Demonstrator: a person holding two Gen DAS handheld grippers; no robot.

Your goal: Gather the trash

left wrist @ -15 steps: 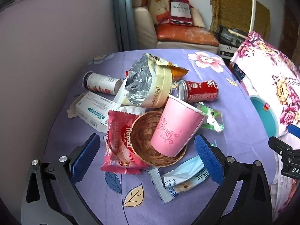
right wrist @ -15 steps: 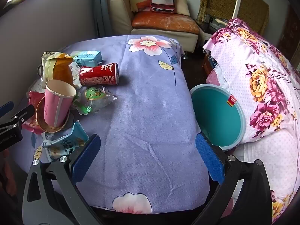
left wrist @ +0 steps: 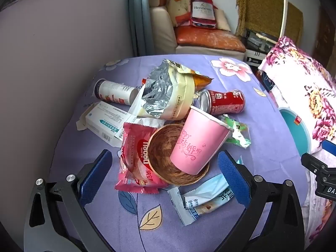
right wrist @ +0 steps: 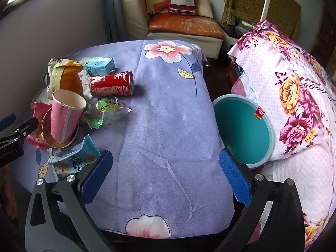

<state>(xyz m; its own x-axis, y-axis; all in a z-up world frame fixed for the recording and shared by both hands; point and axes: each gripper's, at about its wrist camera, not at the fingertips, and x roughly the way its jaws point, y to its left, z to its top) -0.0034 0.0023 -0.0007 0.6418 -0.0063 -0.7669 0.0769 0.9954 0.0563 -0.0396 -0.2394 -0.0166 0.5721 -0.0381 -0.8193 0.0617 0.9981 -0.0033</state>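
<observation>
A heap of trash lies on the purple flowered tablecloth [left wrist: 262,126]. A pink paper cup [left wrist: 199,142] leans in a brown wicker bowl [left wrist: 161,155]. Around it lie a red wafer packet [left wrist: 136,163], a red can [left wrist: 222,101], a torn foil bag [left wrist: 168,94], a white bottle [left wrist: 115,93], a white box [left wrist: 105,119], a green wrapper [left wrist: 239,132] and a pale blue wrapper [left wrist: 203,199]. My left gripper [left wrist: 166,176] hangs open just above the bowl and cup. My right gripper [right wrist: 166,176] stands open over bare cloth, right of the heap [right wrist: 69,109].
A teal bin [right wrist: 241,124] stands beside the table's right edge, below a flowered pink quilt [right wrist: 294,96]. A grey wall [left wrist: 52,52] runs along the left. A sofa with an orange cushion [right wrist: 184,24] is behind the table. A small teal carton [right wrist: 98,65] lies at the heap's far side.
</observation>
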